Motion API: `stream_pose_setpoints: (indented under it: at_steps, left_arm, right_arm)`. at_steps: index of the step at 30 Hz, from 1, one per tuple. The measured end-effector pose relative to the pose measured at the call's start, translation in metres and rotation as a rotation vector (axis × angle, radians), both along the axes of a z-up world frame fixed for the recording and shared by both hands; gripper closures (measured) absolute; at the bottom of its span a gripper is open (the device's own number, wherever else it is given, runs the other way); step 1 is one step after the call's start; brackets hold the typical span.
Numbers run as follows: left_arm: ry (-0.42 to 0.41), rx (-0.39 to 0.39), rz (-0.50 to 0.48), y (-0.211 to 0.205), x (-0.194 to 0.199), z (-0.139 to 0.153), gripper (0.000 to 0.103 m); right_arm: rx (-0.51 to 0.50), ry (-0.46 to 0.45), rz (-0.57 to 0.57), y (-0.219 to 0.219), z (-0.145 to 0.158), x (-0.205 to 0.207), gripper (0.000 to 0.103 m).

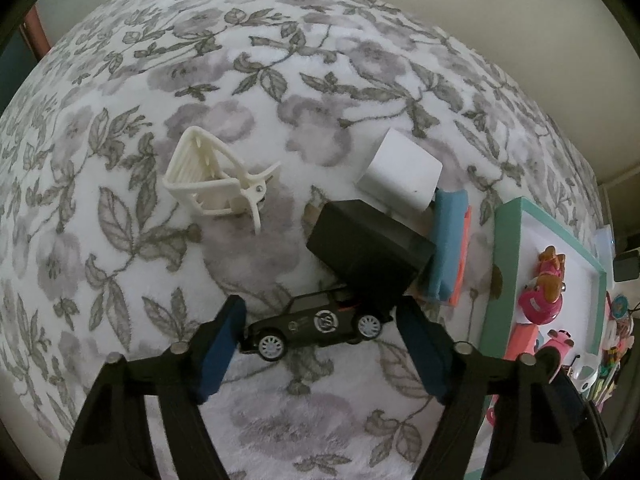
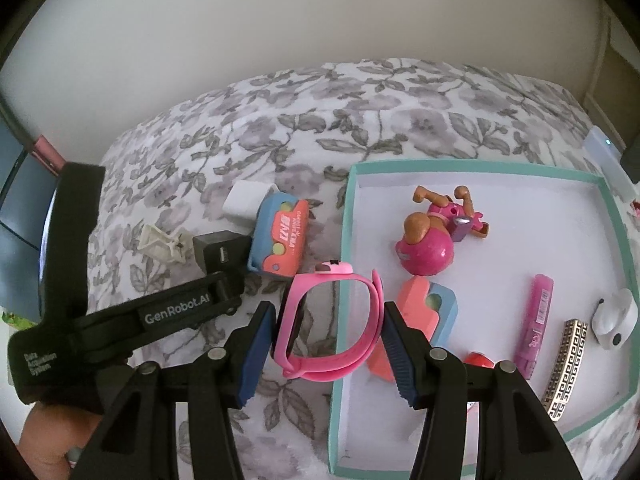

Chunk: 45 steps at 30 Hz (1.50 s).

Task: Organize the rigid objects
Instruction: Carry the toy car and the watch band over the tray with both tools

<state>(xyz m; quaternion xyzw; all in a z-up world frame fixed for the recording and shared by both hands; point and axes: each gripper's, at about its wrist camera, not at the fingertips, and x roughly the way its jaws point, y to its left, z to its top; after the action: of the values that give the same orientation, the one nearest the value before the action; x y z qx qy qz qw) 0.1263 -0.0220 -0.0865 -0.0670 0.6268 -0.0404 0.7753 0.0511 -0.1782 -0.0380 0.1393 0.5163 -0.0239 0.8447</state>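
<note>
The left gripper (image 1: 320,336) brackets a black toy car (image 1: 316,326), jaws not clamped. The right gripper (image 2: 330,332) clamps a pink watch (image 2: 328,326); the teal tray (image 2: 472,170) lies toward two o'clock.

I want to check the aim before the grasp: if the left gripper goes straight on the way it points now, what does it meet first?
Most likely the black toy car, lying on the floral blanket between the left gripper's open fingers. The black charger lies just beyond; whether it touches the car is unclear.
</note>
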Motion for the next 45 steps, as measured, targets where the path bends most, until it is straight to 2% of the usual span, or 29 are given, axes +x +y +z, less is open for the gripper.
stream_pose_setpoints:
  at_steps: [10, 15, 24, 27, 31, 40, 45]
  left_arm:
    - [-0.005, 0.013, -0.022, -0.009, -0.004, 0.001, 0.028]
    - [-0.038, 0.011, -0.039, -0.010, -0.008, 0.016, 0.028]
    - [-0.117, -0.037, -0.057, -0.015, -0.018, 0.049, 0.029]
    - [-0.151, -0.045, -0.082, -0.028, -0.021, 0.061, 0.028]
    - [-0.173, -0.058, -0.161, -0.057, -0.025, 0.067, 0.028]
    - [-0.174, -0.092, -0.294, -0.111, -0.038, 0.065, 0.028]
    - [-0.147, -0.124, -0.304, -0.129, -0.039, 0.059, 0.028]
  right_arm:
    - [0.010, 0.009, -0.017, -0.006, -0.003, 0.000, 0.046]
    - [0.023, -0.002, -0.037, -0.010, 0.001, -0.002, 0.046]
    - [0.038, -0.021, -0.107, -0.032, 0.006, -0.008, 0.046]
    - [0.011, -0.033, -0.145, -0.044, 0.010, -0.012, 0.046]
    - [-0.007, -0.030, -0.208, -0.066, 0.007, -0.017, 0.046]
    - [-0.033, -0.007, -0.344, -0.117, -0.004, -0.034, 0.046]
    - [-0.056, -0.017, -0.434, -0.145, -0.003, -0.047, 0.046]
